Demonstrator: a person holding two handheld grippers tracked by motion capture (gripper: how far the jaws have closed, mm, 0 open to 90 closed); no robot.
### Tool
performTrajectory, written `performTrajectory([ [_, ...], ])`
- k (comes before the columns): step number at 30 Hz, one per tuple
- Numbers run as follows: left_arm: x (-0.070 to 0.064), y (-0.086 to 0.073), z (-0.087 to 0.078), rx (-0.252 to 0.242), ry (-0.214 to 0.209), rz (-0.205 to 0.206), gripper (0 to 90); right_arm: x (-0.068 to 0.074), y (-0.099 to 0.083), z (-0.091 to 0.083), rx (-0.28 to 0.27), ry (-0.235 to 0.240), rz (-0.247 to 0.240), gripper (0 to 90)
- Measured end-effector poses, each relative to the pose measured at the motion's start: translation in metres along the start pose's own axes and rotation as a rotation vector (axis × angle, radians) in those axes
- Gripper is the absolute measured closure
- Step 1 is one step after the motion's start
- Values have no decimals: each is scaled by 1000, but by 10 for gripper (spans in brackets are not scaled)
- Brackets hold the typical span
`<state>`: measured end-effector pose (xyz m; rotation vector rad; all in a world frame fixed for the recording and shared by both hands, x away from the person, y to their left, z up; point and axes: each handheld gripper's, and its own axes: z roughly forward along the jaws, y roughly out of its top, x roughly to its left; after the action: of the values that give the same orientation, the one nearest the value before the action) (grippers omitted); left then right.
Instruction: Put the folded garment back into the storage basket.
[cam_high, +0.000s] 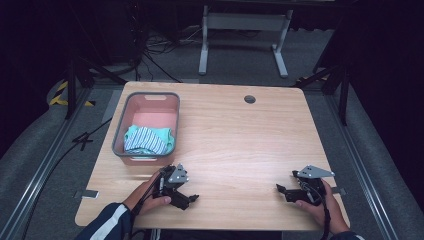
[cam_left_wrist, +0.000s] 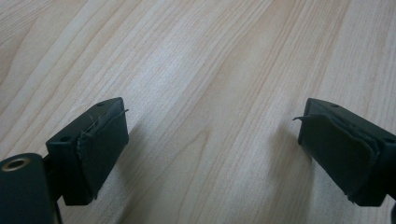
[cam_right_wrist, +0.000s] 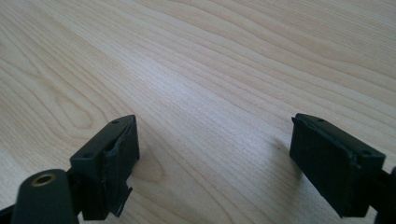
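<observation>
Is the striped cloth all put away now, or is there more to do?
It looks put away: the striped cloth lies folded inside the pink basket. Nothing is in hand. The left claw and right claw are both open, low over bare table. I can't see anything left to pick up.

Left gripper (cam_high: 189, 199): I hold it low by my left hand (cam_high: 152, 200), jaws spread wide.
Right gripper (cam_high: 281, 190): in my right hand (cam_high: 315, 205), jaws wide apart, nothing between.
</observation>
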<state>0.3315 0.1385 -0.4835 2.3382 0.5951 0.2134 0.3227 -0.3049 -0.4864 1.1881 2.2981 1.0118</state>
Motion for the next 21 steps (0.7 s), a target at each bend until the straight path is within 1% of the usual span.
performTrajectory([
  [2, 0, 0, 0, 1, 2, 0, 74, 0, 1, 1, 0, -18, 15, 166],
  [4, 0, 0, 0, -1, -1, 0, 71, 1, 2, 2, -1, -24, 21, 166],
  [7, 1, 1, 1, 4, -2, 4, 61, 0, 2, 3, -1, -22, 20, 166],
  [10, 1, 1, 2, 4, -3, -2, 51, 1, 2, 2, -2, -26, 22, 176],
  [15, 2, 3, 5, 13, -6, -8, 9, 1, 1, 2, -2, -26, 20, 181],
  [21, 2, 4, 5, 18, -4, -7, 0, 1, 2, 2, -3, -24, 23, 178],
])
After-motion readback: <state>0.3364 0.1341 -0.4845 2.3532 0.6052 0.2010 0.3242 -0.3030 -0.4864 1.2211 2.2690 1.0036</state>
